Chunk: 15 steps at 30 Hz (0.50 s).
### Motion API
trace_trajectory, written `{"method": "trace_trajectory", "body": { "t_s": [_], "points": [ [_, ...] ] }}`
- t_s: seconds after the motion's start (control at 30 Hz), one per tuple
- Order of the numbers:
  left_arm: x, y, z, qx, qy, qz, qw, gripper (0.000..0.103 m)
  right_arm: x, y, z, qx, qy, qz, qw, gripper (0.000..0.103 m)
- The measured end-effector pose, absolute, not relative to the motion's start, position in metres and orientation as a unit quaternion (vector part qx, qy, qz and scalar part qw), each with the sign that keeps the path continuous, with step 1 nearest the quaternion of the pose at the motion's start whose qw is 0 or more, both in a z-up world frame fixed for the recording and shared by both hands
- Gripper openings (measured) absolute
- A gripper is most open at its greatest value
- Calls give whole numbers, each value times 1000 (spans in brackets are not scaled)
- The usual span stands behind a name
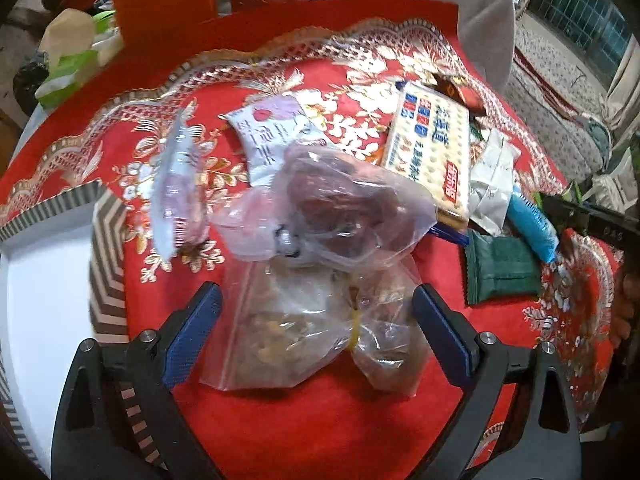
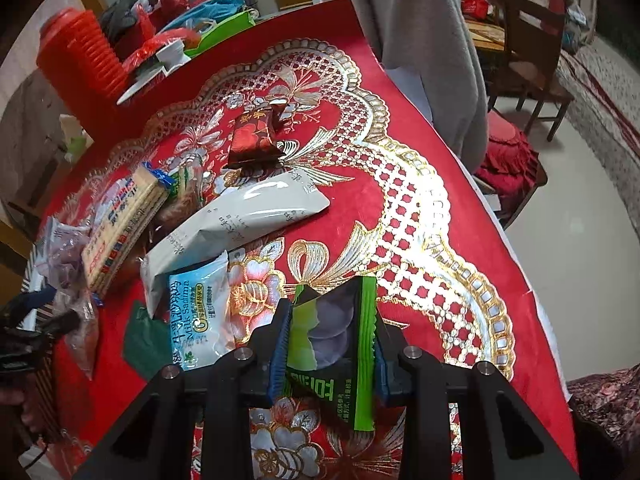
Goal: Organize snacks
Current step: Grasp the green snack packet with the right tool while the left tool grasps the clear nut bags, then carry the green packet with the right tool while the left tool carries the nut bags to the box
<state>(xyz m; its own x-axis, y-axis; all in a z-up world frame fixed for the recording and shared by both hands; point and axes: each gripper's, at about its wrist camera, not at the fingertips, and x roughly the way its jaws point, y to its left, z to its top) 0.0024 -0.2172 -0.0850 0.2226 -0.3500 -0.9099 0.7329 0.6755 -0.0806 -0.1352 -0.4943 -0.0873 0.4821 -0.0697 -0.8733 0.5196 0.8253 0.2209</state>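
My left gripper (image 1: 316,304) is open, its blue pads on either side of clear plastic bags of nuts (image 1: 304,320) and dark dried fruit (image 1: 340,208) on the red cloth. My right gripper (image 2: 330,344) is shut on a green-and-black snack packet (image 2: 340,344), held above the cloth. Other snacks lie in a pile: a cracker pack (image 1: 432,148) (image 2: 120,228), a white pouch (image 2: 236,220), a light blue Milk Sachima packet (image 2: 200,312), a dark green packet (image 1: 500,268) and a dark red packet (image 2: 256,136).
A white box with a striped rim (image 1: 108,248) sits at the left of the left wrist view. A red ribbed container (image 2: 80,56), bags and bowls crowd the table's far side. A grey garment on a chair (image 2: 420,40) and a wooden chair (image 2: 528,64) stand beyond the table edge.
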Motion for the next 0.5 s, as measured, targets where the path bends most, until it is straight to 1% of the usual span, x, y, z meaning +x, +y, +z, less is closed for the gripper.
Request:
{"method": "trace_trajectory", "body": {
  "t_s": [0.07,0.1,0.17,0.2,0.23,0.33,0.5],
  "points": [
    [-3,-220,-92,190,519,-357,753,89,-136,-495,-87,240,475,-174,829,33],
    [-4,-221,-93,188,520,-360,751,82,-137,-496,-87,243,474,-173,829,33],
    [-9,-220,-92,186,518,-358,754,74,-140,-498,-87,257,469,-169,828,32],
    [-11,-219,-92,183,517,-358,755,66,-142,-499,-87,266,465,-166,828,31],
    [-14,-218,-91,181,517,-360,755,60,-143,-498,-88,270,463,-164,828,30],
    [-21,-212,-90,177,517,-359,757,52,-147,-496,-88,273,462,-161,828,30],
    [-28,-204,-88,172,530,-339,758,51,-151,-489,-87,276,463,-159,827,29]
  ]
}}
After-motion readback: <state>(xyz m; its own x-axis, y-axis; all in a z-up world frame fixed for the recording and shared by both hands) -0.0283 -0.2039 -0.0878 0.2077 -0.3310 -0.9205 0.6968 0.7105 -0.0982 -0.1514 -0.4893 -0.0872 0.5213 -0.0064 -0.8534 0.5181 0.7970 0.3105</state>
